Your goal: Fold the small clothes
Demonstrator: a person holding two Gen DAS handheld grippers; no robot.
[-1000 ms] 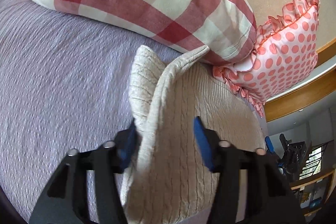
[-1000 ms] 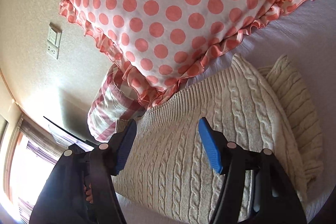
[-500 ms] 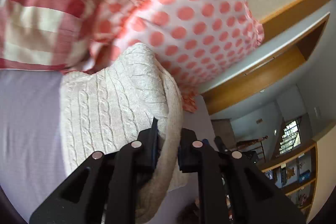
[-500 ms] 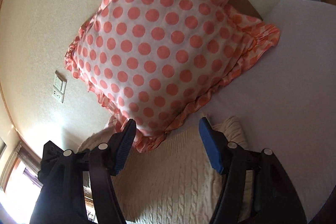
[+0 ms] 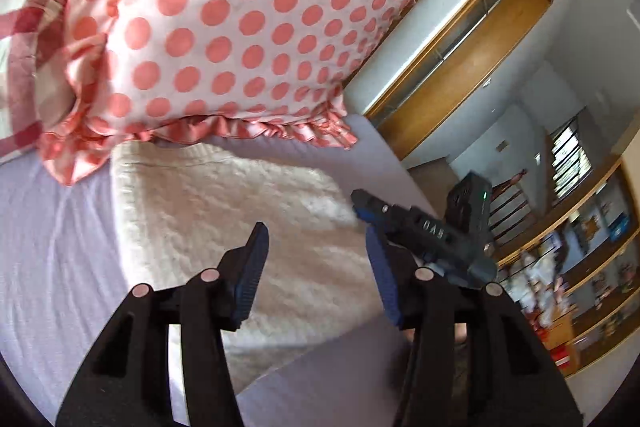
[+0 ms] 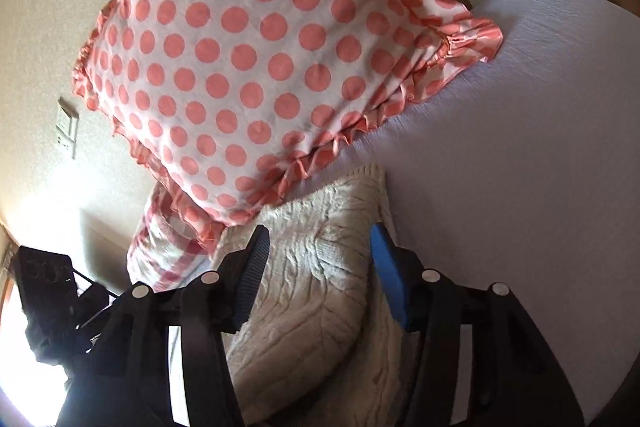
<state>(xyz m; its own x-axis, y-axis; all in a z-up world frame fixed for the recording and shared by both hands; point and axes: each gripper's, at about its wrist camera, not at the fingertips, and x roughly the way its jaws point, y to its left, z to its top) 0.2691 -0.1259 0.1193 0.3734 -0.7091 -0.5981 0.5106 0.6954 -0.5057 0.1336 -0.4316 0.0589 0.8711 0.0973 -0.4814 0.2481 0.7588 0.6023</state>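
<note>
A cream cable-knit sweater lies folded flat on the lilac bedspread, just below the polka-dot pillow. My left gripper is open and empty, hovering over the sweater's near right part. The right gripper's body shows in the left wrist view at the sweater's right edge. In the right wrist view the sweater lies under my right gripper, which is open and empty with a pad on either side of the knit.
A pink polka-dot frilled pillow leans on the wall behind the sweater. A red checked pillow lies left of it. The bed's edge runs close below the sweater. Wooden shelves stand beyond.
My left gripper was shut on the sweater's folded edge half a second ago; it has let go and opened, and the sweater now lies flat. The right gripper moved lower over the knit.
</note>
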